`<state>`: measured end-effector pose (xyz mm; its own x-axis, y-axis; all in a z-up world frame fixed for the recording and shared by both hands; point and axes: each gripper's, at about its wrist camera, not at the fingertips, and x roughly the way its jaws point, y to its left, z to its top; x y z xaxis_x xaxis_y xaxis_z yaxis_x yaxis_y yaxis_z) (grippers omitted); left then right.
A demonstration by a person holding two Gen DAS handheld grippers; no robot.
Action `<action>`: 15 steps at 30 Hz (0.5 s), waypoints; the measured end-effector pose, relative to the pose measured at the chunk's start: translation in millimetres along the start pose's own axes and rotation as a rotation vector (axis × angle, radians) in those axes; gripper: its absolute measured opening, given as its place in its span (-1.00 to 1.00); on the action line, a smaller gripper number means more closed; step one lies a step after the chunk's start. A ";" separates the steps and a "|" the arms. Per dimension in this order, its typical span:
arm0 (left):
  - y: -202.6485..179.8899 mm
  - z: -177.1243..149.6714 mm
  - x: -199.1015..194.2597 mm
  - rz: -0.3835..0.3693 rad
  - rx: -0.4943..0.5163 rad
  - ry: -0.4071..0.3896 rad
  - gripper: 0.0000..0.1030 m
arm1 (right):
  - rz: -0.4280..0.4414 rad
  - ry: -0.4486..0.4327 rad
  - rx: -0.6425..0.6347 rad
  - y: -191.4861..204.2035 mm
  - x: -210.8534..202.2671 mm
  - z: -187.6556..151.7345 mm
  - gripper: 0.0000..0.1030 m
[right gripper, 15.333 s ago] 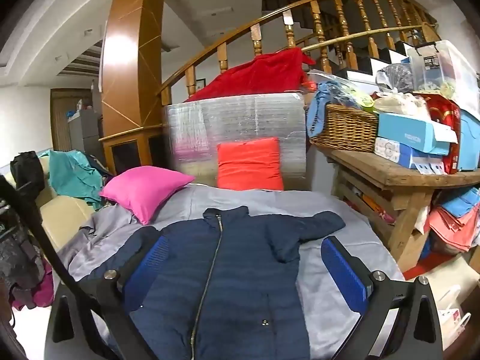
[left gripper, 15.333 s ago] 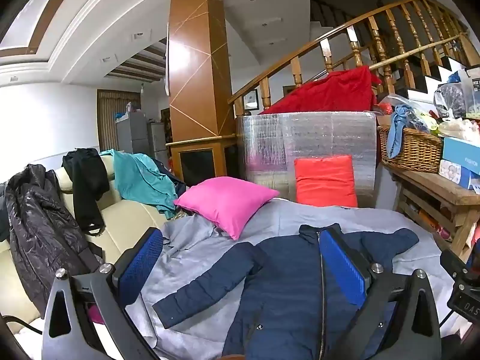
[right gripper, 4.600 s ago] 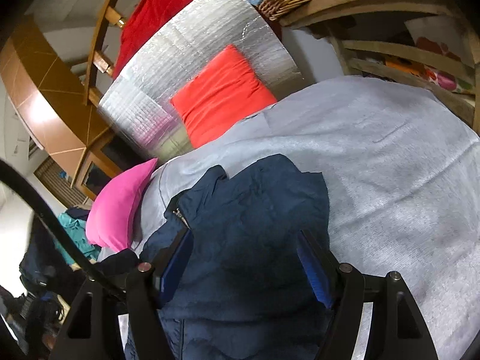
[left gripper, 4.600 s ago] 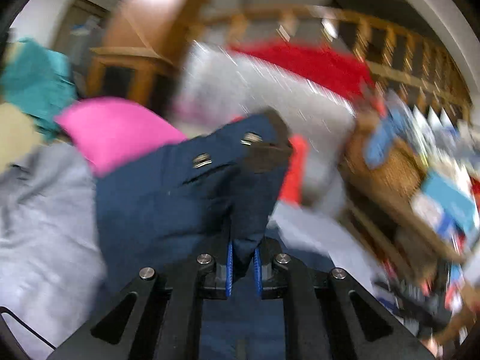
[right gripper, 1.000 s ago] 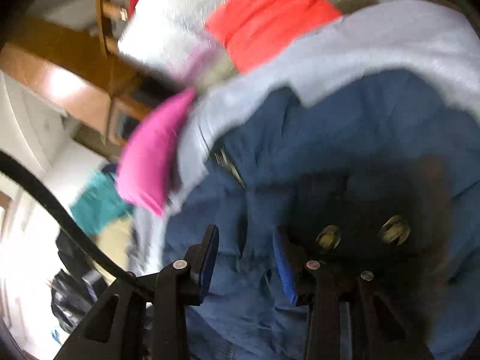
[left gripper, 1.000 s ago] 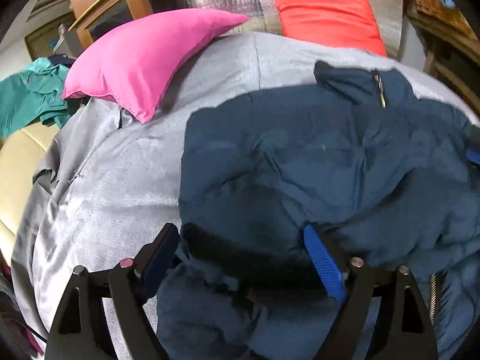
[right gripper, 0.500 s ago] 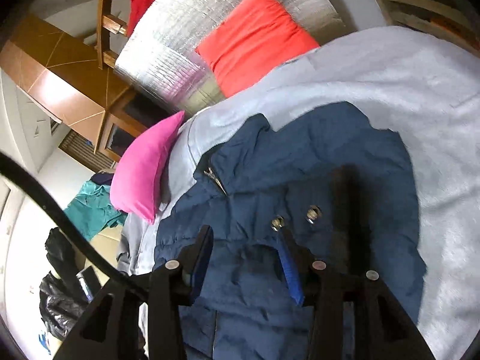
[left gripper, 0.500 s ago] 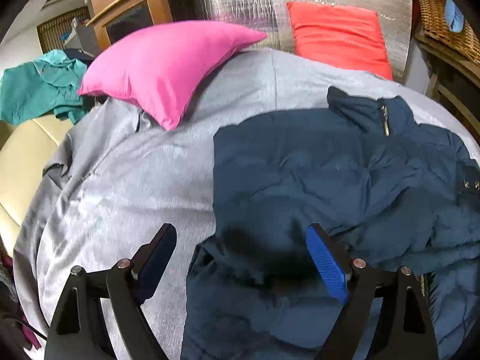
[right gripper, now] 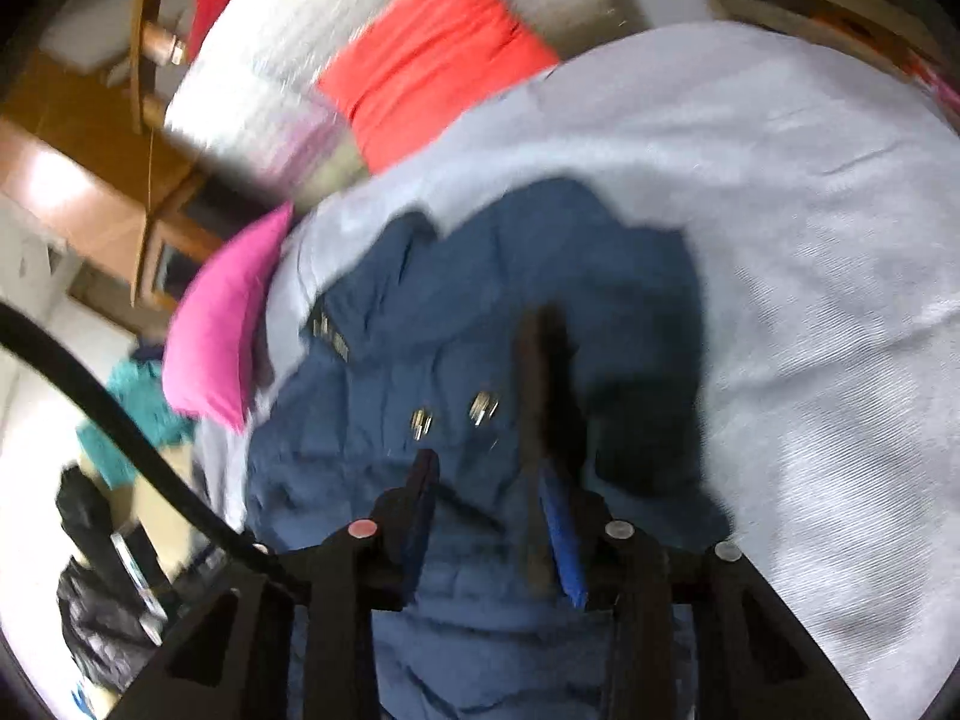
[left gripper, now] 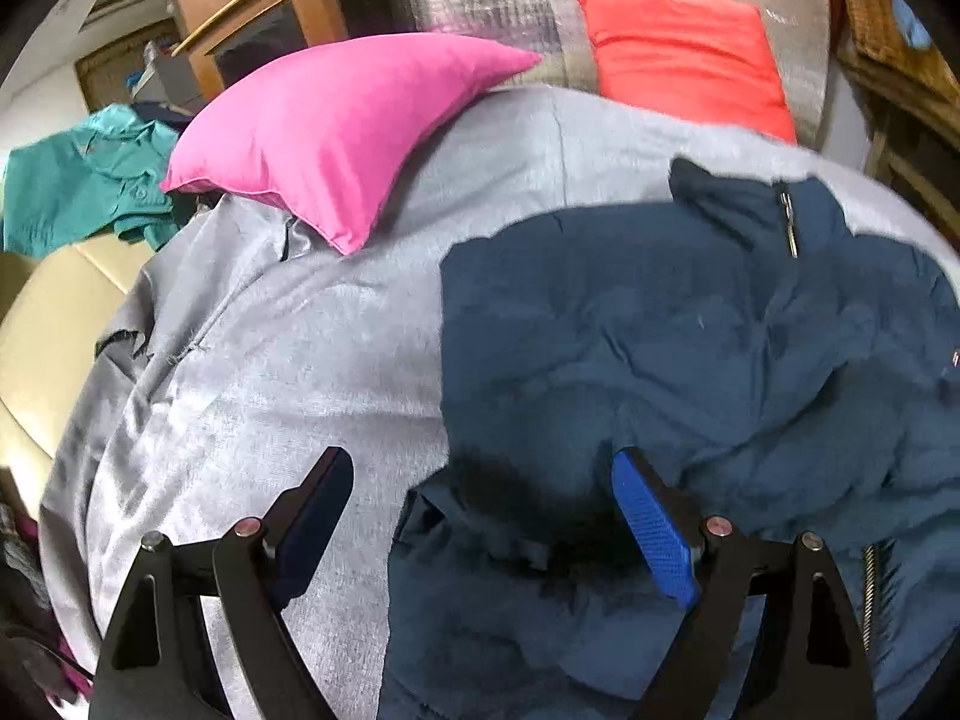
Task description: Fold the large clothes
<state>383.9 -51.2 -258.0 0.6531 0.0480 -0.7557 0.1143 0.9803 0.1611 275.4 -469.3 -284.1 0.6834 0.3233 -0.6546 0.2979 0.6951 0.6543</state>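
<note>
Lay spread on the grey bed cover (left gripper: 252, 360), one navy jacket (left gripper: 690, 348), collar toward the orange cushion (left gripper: 684, 54) and long axis running back from it, both sleeves folded in. Hovered released over its near-left edge, the left gripper (left gripper: 480, 516). Hung part-spread over the sleeve cuff, gripping nothing, the right gripper (right gripper: 489, 516), nearer that cuff.

This is a lived-in home, a sitting room by the look of it. A grey bedsheet (left gripper: 288, 360) covers a wide cushioned seat, with a pink cushion (left gripper: 336, 126) and a red cushion (left gripper: 684, 60) at its far edge. A cream sofa (left gripper: 42, 324) at the left carries a teal garment (left gripper: 78, 180). Behind stand a wooden cabinet (left gripper: 270, 18), a wicker basket (left gripper: 888, 30) and a wooden stair baluster (right gripper: 159, 42).
</note>
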 end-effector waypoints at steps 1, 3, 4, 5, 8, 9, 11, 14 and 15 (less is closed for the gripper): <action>7.0 1.5 -0.2 -0.003 -0.034 -0.005 0.72 | 0.006 -0.028 0.028 -7.7 -7.1 2.9 0.00; 17.6 5.0 0.9 -0.005 -0.088 -0.009 0.72 | -0.003 -0.095 0.081 -24.1 -21.8 11.2 0.29; 26.4 5.9 1.5 -0.012 -0.127 -0.011 0.72 | -0.006 -0.126 0.103 -32.1 -26.2 15.4 0.38; 32.3 6.1 2.3 -0.018 -0.152 -0.011 0.72 | -0.006 -0.148 0.128 -41.5 -28.5 20.3 0.38; 49.6 4.5 10.1 -0.039 -0.225 0.007 0.72 | 0.014 -0.172 0.172 -53.9 -20.4 32.5 0.38; 53.8 3.8 15.4 -0.050 -0.243 0.021 0.72 | 0.031 -0.179 0.180 -56.8 -15.4 37.7 0.38; 57.5 1.2 24.9 -0.071 -0.261 0.048 0.72 | 0.060 -0.175 0.193 -60.3 -4.8 47.3 0.38; 60.6 -0.6 37.0 -0.123 -0.281 0.076 0.72 | 0.100 -0.129 0.223 -64.8 16.2 51.8 0.38; 60.9 -0.8 39.9 -0.148 -0.285 0.082 0.72 | 0.104 -0.103 0.230 -65.9 25.2 52.7 0.38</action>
<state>416.4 10.5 -278.9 0.5811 -0.0950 -0.8083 -0.0183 0.9914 -0.1297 308.1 -540.9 -323.8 0.7789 0.3102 -0.5450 0.3581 0.4934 0.7927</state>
